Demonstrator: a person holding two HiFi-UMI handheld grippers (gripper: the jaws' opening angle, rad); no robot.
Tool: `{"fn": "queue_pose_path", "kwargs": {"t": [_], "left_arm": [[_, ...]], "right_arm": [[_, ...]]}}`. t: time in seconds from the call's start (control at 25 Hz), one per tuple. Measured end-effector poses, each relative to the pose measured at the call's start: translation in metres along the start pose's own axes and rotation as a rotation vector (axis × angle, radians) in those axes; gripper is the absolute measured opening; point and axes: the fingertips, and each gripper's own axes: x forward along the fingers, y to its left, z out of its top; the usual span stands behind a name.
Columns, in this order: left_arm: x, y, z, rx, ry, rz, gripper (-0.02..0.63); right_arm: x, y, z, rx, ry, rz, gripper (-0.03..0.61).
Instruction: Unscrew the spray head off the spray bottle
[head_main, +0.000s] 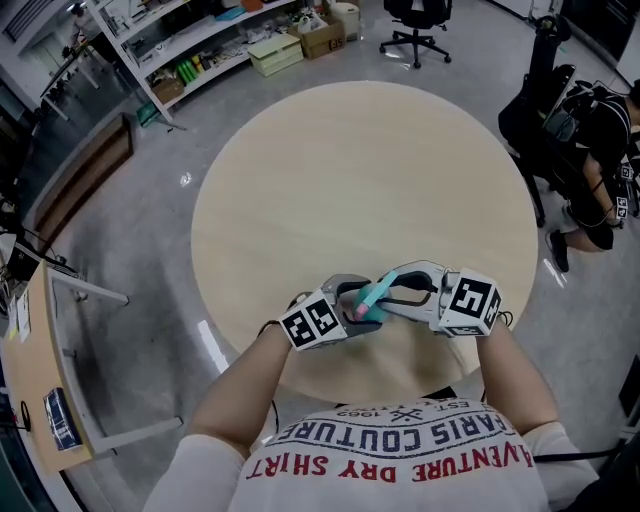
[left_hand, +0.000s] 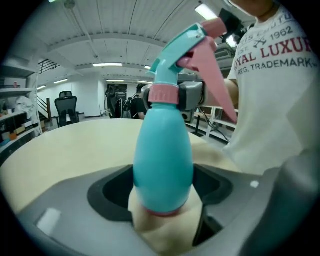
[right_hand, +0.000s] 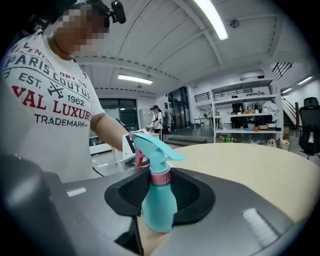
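White T-shirt (head_main: 400, 450) with red and black lettering fills the near edge of the head view. Both bare forearms extend forward from it. The left forearm (head_main: 235, 390) angles in from the near left and the right forearm (head_main: 515, 375) from the near right. They converge over the near rim of the round wooden table (head_main: 360, 170).

Left gripper (head_main: 352, 305) and right gripper (head_main: 392, 290) point toward each other, tips nearly meeting. Their marker cubes face up toward the head camera. The teal spray bottle (head_main: 375, 297) sits between the two tips, above the near part of the tabletop, tilted. Whether it touches the wood cannot be told.

The left gripper view shows that gripper clamped on the lower body of the bottle. A dark pad lies against each side, and the pink-ringed base is nearest the camera. The spray head (left_hand: 192, 42), with its pink trigger (left_hand: 217, 75), stands on top of the bottle, still attached.

The right gripper view shows its jaws partly closed around the pink collar (right_hand: 160, 176) at the bottle's neck. In the left gripper view, grey jaw parts lie against both sides of that collar. The right gripper is therefore recorded as pinching the spray head at its collar.

Far across the room stand shelves (head_main: 200, 50) and an office chair (head_main: 417, 30).
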Motion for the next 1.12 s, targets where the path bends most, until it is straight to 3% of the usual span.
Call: {"fn": "queue_pose_path", "kwargs": {"t": [0.52,0.6,0.72,0.92,1.12], "left_arm": [[0.006,0.007,0.003,-0.084,-0.059,0.152,0.362],[0.007,0.012,0.003,-0.118,-0.051,0.223,0.362],[0.008,0.018,0.004,-0.178,-0.052,0.341,0.362],[0.011,0.029,0.007,-0.293,-0.035,0.491,0.364],[0.012,0.038,0.007,-0.361,-0.038,0.594,0.364]], "right_arm": [[0.001,-0.004,0.001,0.003,-0.059,-0.096,0.135],[0.002,-0.009,0.002,0.007,-0.059,-0.168,0.143],[-0.003,-0.019,0.002,0.007,-0.077,-0.298,0.218],[-0.009,-0.028,0.002,0.006,-0.089,-0.456,0.208],[-0.009,-0.031,0.004,-0.012,-0.095,-0.536,0.164]]}}
